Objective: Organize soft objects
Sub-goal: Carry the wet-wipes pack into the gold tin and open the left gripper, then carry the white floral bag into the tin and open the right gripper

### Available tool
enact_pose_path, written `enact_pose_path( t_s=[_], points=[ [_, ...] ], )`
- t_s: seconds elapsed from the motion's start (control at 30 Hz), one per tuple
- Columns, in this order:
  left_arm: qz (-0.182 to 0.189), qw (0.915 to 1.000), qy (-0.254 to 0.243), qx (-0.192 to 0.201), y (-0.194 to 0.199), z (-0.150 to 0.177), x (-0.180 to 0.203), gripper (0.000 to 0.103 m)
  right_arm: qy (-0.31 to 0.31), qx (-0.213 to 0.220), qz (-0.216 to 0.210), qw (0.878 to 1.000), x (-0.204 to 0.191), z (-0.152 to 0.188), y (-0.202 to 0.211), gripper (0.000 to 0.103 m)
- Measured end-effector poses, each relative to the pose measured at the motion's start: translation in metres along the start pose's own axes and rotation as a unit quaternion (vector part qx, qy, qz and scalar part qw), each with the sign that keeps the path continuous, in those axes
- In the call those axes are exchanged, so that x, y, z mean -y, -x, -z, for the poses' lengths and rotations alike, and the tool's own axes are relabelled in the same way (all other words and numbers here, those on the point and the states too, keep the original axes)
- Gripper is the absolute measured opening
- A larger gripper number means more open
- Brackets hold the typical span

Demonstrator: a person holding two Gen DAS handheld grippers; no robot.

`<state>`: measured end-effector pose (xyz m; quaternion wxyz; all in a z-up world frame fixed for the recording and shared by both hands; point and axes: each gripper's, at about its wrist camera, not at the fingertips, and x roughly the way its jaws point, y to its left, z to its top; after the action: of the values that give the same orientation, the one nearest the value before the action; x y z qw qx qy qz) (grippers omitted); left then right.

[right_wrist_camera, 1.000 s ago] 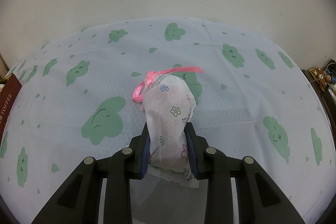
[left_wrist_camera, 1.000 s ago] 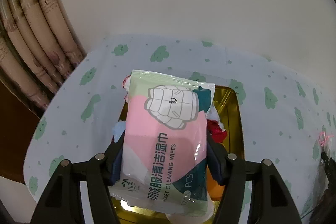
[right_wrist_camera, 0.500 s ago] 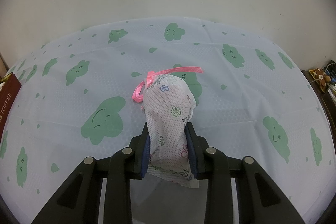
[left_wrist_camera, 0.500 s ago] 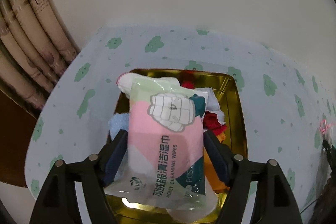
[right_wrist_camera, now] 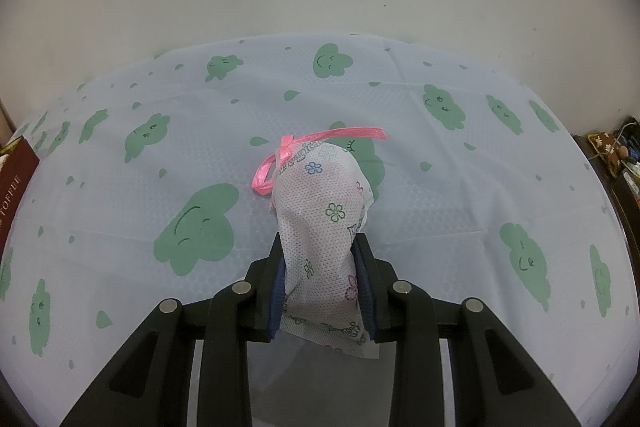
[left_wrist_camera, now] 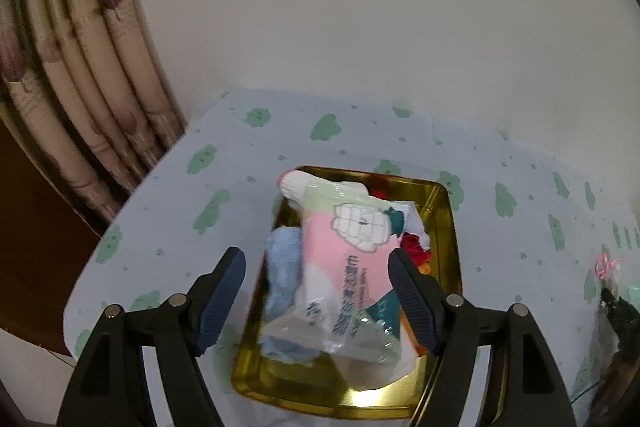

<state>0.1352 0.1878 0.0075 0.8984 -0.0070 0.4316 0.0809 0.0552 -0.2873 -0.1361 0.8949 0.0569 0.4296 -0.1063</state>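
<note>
cloud-print cloth [left_wrist_camera: 520, 179] covers the table. left gripper [left_wrist_camera: 316, 291] is released, wipes [left_wrist_camera: 352, 267] resting in the gold tray [left_wrist_camera: 448, 211] mid-frame. right gripper [right_wrist_camera: 322, 283] clenches the pouch [right_wrist_camera: 320, 211]; carry it gently, clearing the tray's rim.

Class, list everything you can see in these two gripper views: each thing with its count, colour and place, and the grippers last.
Tray: one, gold, on the tablecloth.
Wipes pack: one, pink, green and white, on top of the pile in the tray.
Blue cloth: one, in the tray, left of the pack.
Red cloth: one, in the tray, right of the pack.
Tablecloth: one, pale blue with green clouds.
Curtain: beige, left of the table.
Box: one, dark red, at the left edge.
Pouch: one, white, floral, pink ribbon.
Left gripper: open, over the tray.
Right gripper: shut on the pouch.
</note>
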Motion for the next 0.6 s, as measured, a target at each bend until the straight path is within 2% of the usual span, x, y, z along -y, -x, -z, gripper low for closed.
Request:
enact_pose_path(
  t_s=[0.23, 0.4, 0.6],
  points=[
    [-0.041, 0.9984, -0.015, 0.035, 0.014, 0.022, -0.009, 0.076, 0.000, 0.000, -0.002, 1.000, 0.000, -0.001, 0.000, 0.029],
    [-0.062, 0.9971, -0.026, 0.035, 0.008, 0.039, -0.014, 0.076, -0.002, 0.002, -0.005, 1.000, 0.002, -0.001, 0.001, 0.025],
    [-0.075, 0.9966, -0.008, 0.033, 0.001, 0.054, -0.026, 0.076, 0.010, 0.003, 0.001, 1.000, -0.002, -0.001, 0.005, 0.020]
  ],
)
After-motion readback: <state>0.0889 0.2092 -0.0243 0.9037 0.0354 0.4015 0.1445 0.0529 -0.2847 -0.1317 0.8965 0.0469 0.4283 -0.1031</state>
